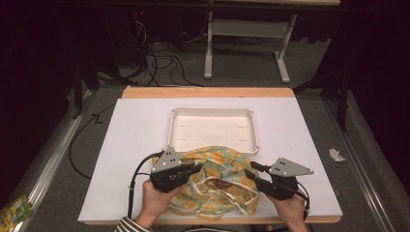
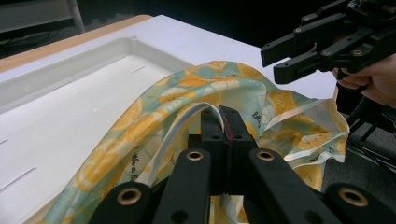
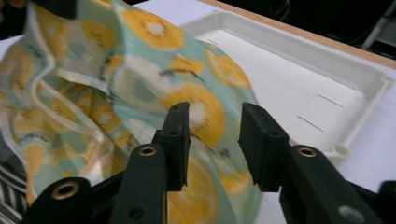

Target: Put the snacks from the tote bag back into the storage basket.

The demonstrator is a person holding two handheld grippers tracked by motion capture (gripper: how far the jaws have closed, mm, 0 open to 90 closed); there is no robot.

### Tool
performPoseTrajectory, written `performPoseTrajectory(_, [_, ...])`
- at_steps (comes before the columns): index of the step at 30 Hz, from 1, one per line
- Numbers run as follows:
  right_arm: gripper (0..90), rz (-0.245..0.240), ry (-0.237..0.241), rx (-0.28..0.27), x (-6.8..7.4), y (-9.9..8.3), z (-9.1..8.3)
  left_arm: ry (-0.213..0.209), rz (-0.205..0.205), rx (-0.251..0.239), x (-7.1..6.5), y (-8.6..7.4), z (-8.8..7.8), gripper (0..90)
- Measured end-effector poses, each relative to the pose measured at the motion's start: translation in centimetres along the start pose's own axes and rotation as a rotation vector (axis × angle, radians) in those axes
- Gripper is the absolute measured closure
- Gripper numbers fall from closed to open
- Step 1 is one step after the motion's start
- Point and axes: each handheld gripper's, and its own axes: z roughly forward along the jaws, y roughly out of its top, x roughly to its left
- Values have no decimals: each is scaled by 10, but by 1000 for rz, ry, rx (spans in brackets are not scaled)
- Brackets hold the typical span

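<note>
The tray (image 1: pixel 212 128) sits in the middle of the surface (image 1: pixel 135 140). The cloth (image 1: pixel 217 186) lies in front of it, with its far edge on the tray's near rim. The left claw (image 1: pixel 197 166) is at the cloth's left side, the right claw (image 1: pixel 249 170) at its right.

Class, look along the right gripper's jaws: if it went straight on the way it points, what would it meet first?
Most likely the lemon-print cloth, which lies just past the open jaws of the right gripper; the white tray sits farther off to the side, though depth is hard to judge.
</note>
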Motion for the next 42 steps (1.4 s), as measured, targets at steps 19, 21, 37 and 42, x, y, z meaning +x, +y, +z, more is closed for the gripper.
performPoseTrajectory(19, [596,-70,82,59,34,20,38,-16,16,45,-6,-2,13,896])
performPoseTrajectory(21, [721,-77,80,66,35,21,40,-17,20,47,-7,-3,14,896])
performPoseTrajectory(37, [900,-38,63,42,20,15,26,25,5,59,-4,-13,3,771])
performPoseTrajectory(42, [900,-21,51,30,12,13,20,51,-2,58,-1,-19,-7,712])
